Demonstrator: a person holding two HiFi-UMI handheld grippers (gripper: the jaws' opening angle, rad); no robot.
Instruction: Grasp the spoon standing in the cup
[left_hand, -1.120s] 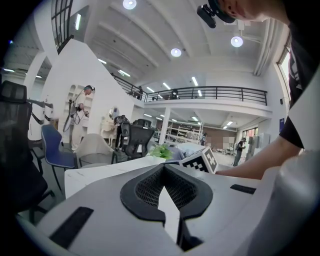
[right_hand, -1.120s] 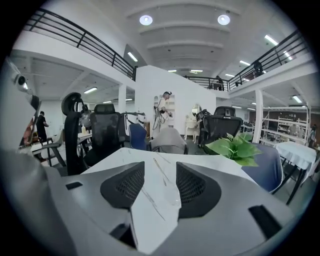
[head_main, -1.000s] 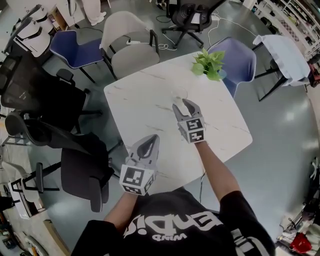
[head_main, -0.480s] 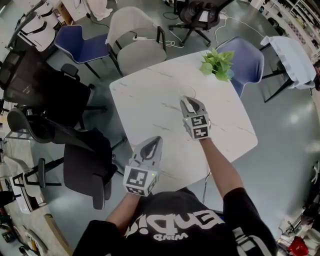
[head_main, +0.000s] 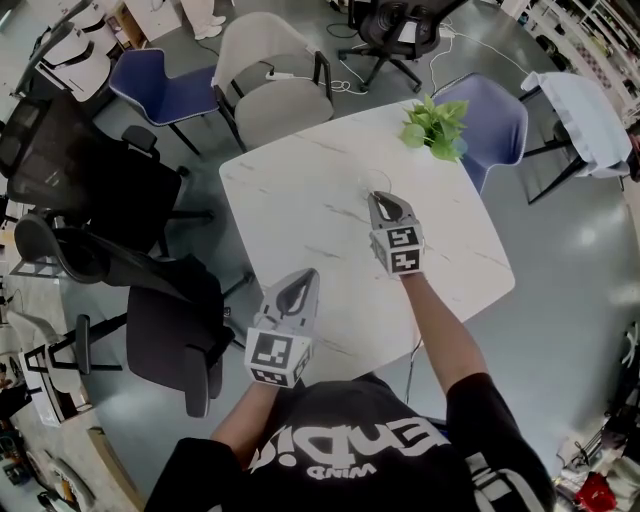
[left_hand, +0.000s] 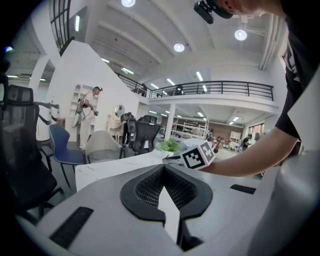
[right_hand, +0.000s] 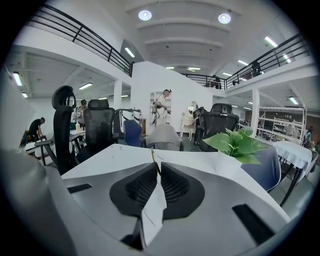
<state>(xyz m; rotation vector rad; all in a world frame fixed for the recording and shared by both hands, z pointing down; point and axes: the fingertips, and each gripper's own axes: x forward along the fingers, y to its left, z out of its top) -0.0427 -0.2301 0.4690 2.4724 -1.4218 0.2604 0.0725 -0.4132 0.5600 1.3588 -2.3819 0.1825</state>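
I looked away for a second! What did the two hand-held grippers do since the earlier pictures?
The right hand-held gripper has just been closing its jaws, wide apart before, and they now pinch the thin spoon handle. The left hand-held gripper stayed shut and empty near the edge of the table.

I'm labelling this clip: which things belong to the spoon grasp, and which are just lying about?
Job: spoon; clear cup; right hand-held gripper, jaws just closed onto the spoon's handle.
Lying about: potted plant; chairs; idle left hand-held gripper.
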